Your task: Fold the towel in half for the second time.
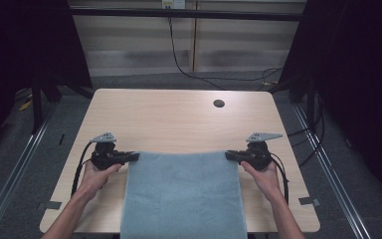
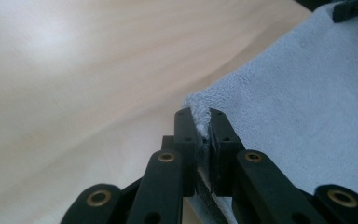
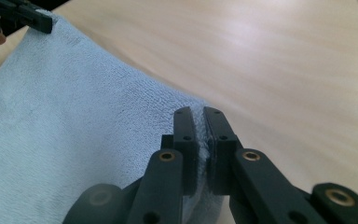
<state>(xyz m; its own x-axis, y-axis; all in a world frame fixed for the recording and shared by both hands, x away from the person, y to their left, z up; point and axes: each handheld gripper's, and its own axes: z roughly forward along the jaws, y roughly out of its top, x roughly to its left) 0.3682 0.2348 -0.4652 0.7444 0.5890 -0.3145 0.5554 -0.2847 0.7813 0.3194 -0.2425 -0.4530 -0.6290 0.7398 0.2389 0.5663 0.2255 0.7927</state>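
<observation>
A light blue-grey terry towel point(image 1: 184, 196) lies spread flat on the near half of the tabletop point(image 1: 179, 119), its long sides running toward the person and its near end hanging over the table's front edge. Its far edge runs straight across, held taut between its two far corners, each pinched and raised slightly off the wood. The looped pile shows clearly; the surface is smooth, without folds.

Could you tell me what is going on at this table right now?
A person is handling a light blue towel on a wooden table with two hand-held grippers. The left gripper is clamped on one far corner and the right gripper on the other, with the far edge stretched between them. The near end hangs over the table's front edge.
</observation>
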